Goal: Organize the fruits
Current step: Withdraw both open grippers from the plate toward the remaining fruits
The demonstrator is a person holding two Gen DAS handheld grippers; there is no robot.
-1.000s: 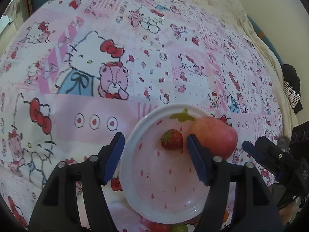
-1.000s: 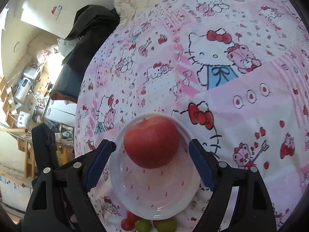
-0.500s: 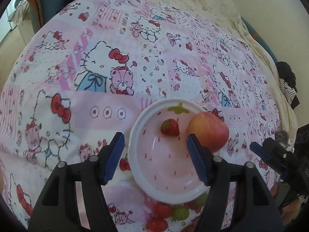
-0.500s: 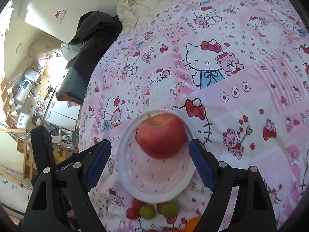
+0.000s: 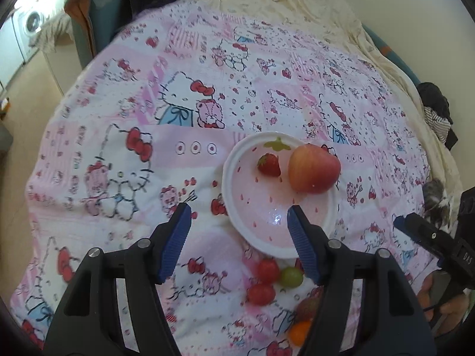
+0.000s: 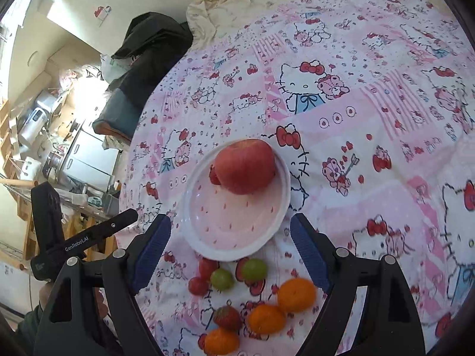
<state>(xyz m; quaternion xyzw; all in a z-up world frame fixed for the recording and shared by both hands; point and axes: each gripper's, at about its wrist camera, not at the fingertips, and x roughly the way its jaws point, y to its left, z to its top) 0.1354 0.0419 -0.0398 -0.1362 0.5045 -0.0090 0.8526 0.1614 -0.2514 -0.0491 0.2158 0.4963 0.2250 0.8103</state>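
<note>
In the left wrist view, the left tongs (image 5: 237, 237) stand apart with nothing between their blue ribbed pads, held above a bed covered by a pink and white cartoon-cat patterned sheet (image 5: 184, 95). A round white plate with a pink, seed-speckled centre (image 5: 237, 216) lies on the sheet just beyond the pads. On it sit a small red strawberry (image 5: 269, 164) and, to its right, a large red-yellow apple (image 5: 314, 168) that leans over the plate's far right rim. In front of the plate, two small red round fruits (image 5: 268, 270) lie touching a green grape (image 5: 291, 276); a dull red fruit and an orange one show partly behind the right finger. The right tongs (image 5: 427, 237) enter at the right edge as a black arm with a blue tip; from here their opening cannot be told.

In the right wrist view, the right tongs (image 6: 231, 246) also stand wide apart and empty, their pads flanking the near rim of the white plate (image 6: 279, 222). The apple (image 6: 245, 166) rests at the plate's far side and hides most of the strawberry (image 6: 213, 176) on its left. Nearer the camera, loose on the sheet (image 6: 371, 68), lie two red round fruits (image 6: 198, 285), two green grapes (image 6: 253, 269), a second strawberry (image 6: 227, 317) and three orange mandarins (image 6: 296, 294), close together. A black garment (image 6: 151, 41) lies over the bed's far left edge.
</note>
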